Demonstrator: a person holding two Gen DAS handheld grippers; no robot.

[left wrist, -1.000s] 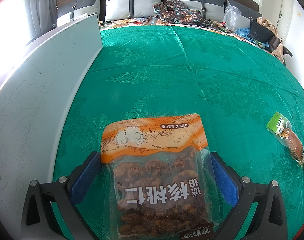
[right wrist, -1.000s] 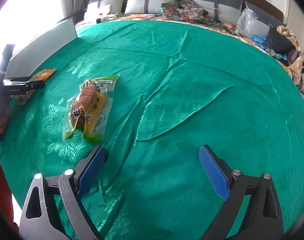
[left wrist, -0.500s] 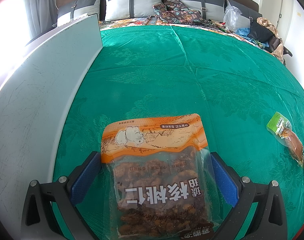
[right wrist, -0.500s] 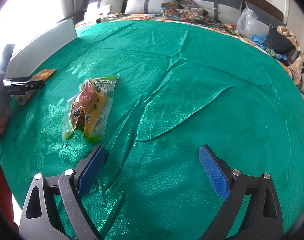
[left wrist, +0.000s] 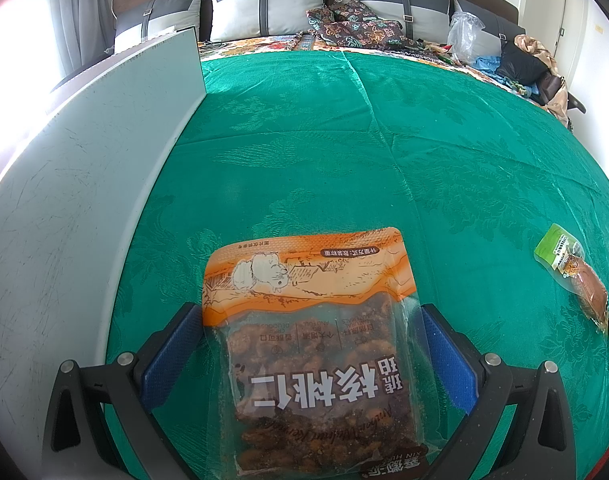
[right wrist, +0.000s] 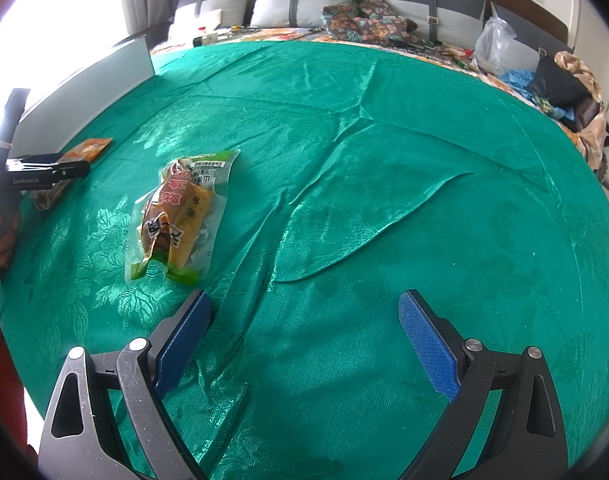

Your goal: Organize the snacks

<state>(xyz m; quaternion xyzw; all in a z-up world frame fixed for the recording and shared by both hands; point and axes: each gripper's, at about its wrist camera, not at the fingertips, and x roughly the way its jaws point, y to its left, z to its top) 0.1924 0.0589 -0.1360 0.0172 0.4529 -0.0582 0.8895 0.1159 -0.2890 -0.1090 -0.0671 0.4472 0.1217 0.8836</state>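
An orange and clear bag of walnut snacks [left wrist: 308,280] lies flat on the green cloth [left wrist: 344,152], close to a white board. My left gripper [left wrist: 308,344] is open, and the bag lies between its blue pads [left wrist: 172,352], its edges close to them. A smaller green and orange snack pack [left wrist: 572,276] lies apart to the right. The right wrist view shows this pack [right wrist: 176,216] just ahead and left of my right gripper [right wrist: 304,328], which is open with only cloth between its fingers. The left gripper [right wrist: 44,172] and walnut bag [right wrist: 86,150] appear at far left.
A white board [left wrist: 64,200] stands upright along the cloth's left side. Grey pillows [left wrist: 264,4], patterned fabric [left wrist: 356,28] and a plastic bag [right wrist: 496,44] crowd the back. The cloth has raised folds [right wrist: 364,220] in the middle. A person's hand [right wrist: 6,236] holds the left gripper.
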